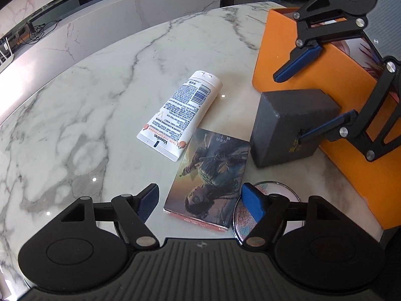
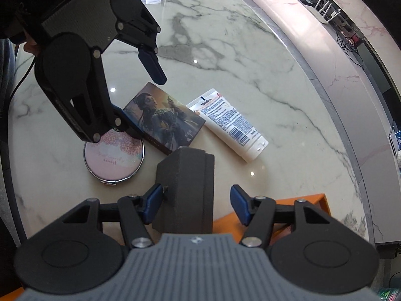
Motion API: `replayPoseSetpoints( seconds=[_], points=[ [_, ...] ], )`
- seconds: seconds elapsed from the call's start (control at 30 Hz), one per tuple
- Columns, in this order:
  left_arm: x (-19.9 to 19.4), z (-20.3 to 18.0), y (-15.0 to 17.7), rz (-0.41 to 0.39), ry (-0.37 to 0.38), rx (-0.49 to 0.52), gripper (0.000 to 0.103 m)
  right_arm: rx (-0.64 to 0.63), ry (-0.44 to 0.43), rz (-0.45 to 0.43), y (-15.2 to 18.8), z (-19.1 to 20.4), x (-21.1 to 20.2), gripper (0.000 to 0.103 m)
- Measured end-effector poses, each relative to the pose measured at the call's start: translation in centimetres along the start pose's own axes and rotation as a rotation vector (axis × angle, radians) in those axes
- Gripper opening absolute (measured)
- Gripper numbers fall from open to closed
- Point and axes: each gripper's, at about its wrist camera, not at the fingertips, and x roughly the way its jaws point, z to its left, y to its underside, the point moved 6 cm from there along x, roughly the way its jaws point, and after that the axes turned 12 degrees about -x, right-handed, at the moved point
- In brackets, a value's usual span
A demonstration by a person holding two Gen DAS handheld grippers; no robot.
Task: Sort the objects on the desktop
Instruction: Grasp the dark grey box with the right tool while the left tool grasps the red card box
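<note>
Four items are lying loose on the marble tabletop (image 1: 75, 105), none of them yet inside the orange box (image 1: 283, 57), so the sorting looks to be at an early stage; whether anything is already in the box is hard to tell, since only a strip of printed material is showing over its rim.

Left tongs (image 1: 200, 200) are hanging wide apart and gripping nothing: the illustrated flat box (image 1: 208, 175) is sitting between their blue pads, untouched, while the round compact mirror (image 2: 114, 154) is lying partly under their right-hand pad. Ahead of these tongs, the white Vaseline tube (image 1: 180, 115) is resting label up, its flat end touching or just meeting a corner of the illustrated box.

Right tongs (image 2: 195, 204) are straddling the dark grey box (image 2: 186, 188), which is standing just beside the orange box wall. Their left-hand pad is touching or nearly touching its side, while the right-hand pad is standing clearly off it, so the jaws are apart and not clamping.

Judging from this, each pair is lining up on a target: every item remains to be lifted and placed.
</note>
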Motion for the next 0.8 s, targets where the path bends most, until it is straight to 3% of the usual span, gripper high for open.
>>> replayPoseSetpoints(
  seconds=[0.1, 0.17, 0.3, 0.6, 0.8],
  points=[
    [0.4, 0.8, -0.2, 0.012, 0.012, -0.078, 0.087, -0.005, -0.011, -0.008, -0.1, 0.2, -0.1, 0.060],
    [0.4, 1.4, 0.0, 0.023, -0.030, -0.098, 0.085, -0.006, -0.014, -0.006, -0.2, 0.3, 0.0, 0.060],
    [0.2, 2.0, 0.6, 0.027, -0.101, -0.092, 0.081, 0.020, -0.028, 0.001, -0.4, 0.4, 0.2, 0.060],
    [0.2, 1.2, 0.6, -0.075, -0.103, 0.018, 0.082, 0.041, -0.035, 0.015, -0.8, 0.8, 0.3, 0.063],
    [0.2, 1.0, 0.8, -0.061, -0.077, 0.005, 0.082, 0.020, -0.062, 0.055, -0.7, 1.2, 0.4, 0.067]
  ],
)
